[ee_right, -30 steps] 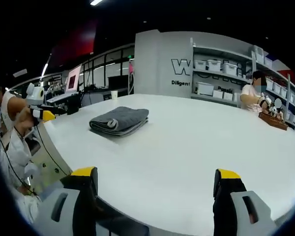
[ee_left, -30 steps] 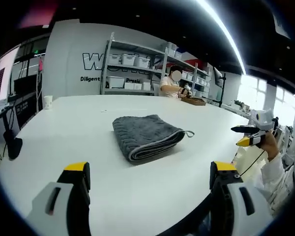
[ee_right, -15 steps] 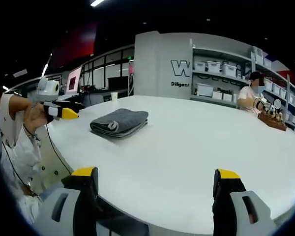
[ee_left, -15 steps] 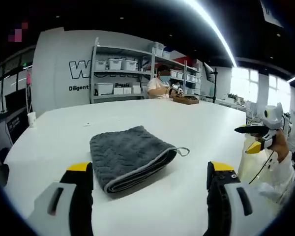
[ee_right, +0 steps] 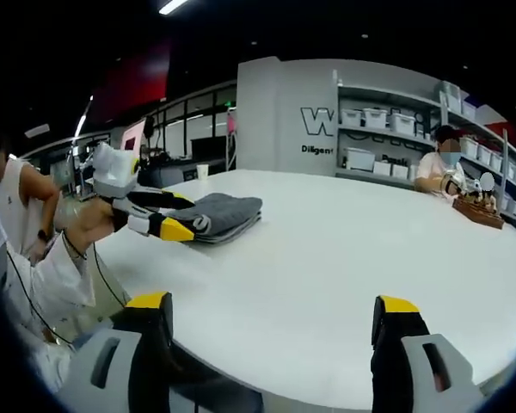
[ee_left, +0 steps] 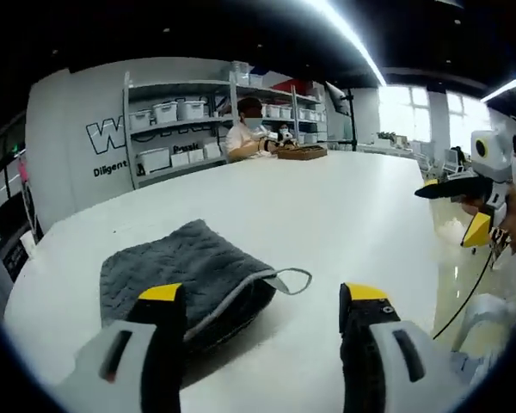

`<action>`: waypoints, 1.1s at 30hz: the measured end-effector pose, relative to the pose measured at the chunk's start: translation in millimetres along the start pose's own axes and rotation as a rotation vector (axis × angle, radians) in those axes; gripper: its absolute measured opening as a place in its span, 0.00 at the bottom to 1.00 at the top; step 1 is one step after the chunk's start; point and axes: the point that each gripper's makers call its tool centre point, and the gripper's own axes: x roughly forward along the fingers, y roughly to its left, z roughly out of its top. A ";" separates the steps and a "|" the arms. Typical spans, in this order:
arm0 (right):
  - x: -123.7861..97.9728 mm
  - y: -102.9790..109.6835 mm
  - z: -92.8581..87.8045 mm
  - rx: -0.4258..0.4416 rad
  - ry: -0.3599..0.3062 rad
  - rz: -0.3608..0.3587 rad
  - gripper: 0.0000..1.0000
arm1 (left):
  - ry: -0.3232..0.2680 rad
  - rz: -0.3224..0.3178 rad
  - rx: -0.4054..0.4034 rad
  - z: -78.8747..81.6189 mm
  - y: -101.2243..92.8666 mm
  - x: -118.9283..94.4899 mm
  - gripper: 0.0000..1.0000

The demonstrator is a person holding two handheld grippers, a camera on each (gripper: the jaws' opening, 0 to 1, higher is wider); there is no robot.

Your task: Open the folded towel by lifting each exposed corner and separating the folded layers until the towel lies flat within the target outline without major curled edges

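Observation:
A grey towel (ee_left: pixel 185 271), folded into a thick pad, lies on the white table (ee_left: pixel 344 215); a small hanging loop (ee_left: pixel 292 280) sticks out at its corner. My left gripper (ee_left: pixel 262 301) hovers low just in front of it, jaws wide open, the left jaw overlapping the towel's near folded edge. In the right gripper view the towel (ee_right: pixel 232 209) sits at the table's left side, with the left gripper (ee_right: pixel 176 217) held by a hand right at its near end. My right gripper (ee_right: pixel 271 305) stays open far back over the table edge, and appears as the right gripper (ee_left: pixel 447 215) off to the side.
The table's curved edge (ee_right: pixel 241 379) runs close below the right gripper. A person's sleeve (ee_right: pixel 56 271) is at the left. Across the table a seated person (ee_right: pixel 439 168) works at a wooden tray (ee_right: pixel 477 211). Shelves with white bins (ee_left: pixel 168 112) line the far wall.
The left gripper has moved forward and down to the towel, which now looms large at its left jaw. The right gripper has stayed in place.

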 end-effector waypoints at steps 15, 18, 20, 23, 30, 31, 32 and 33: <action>-2.5 -1.6 -0.6 0.011 -0.004 -0.004 0.96 | 0.018 0.057 0.105 -9.4 8.3 27.0 0.30; -3.0 -1.2 -0.2 0.013 -0.006 -0.003 0.96 | -0.029 0.058 0.089 -2.9 10.3 25.0 0.19; -3.0 -1.5 0.0 0.013 -0.007 -0.003 0.96 | -0.063 0.055 0.079 2.5 11.6 22.1 0.12; -2.4 -1.1 -0.5 0.015 -0.005 -0.002 0.95 | -0.079 0.049 0.038 4.5 17.1 21.2 0.07; -1.8 1.8 0.7 0.016 -0.007 0.002 0.95 | -0.149 0.044 -0.089 12.8 27.4 17.5 0.05; -1.6 1.9 0.6 0.016 -0.007 0.002 0.95 | -0.163 0.045 -0.102 14.9 29.2 15.9 0.05; -1.0 2.5 0.1 0.013 -0.004 0.003 0.95 | -0.177 0.046 -0.117 17.1 30.6 14.8 0.05; -0.6 3.1 -0.3 0.014 -0.002 0.003 0.95 | -0.191 0.052 -0.126 19.5 32.9 12.9 0.04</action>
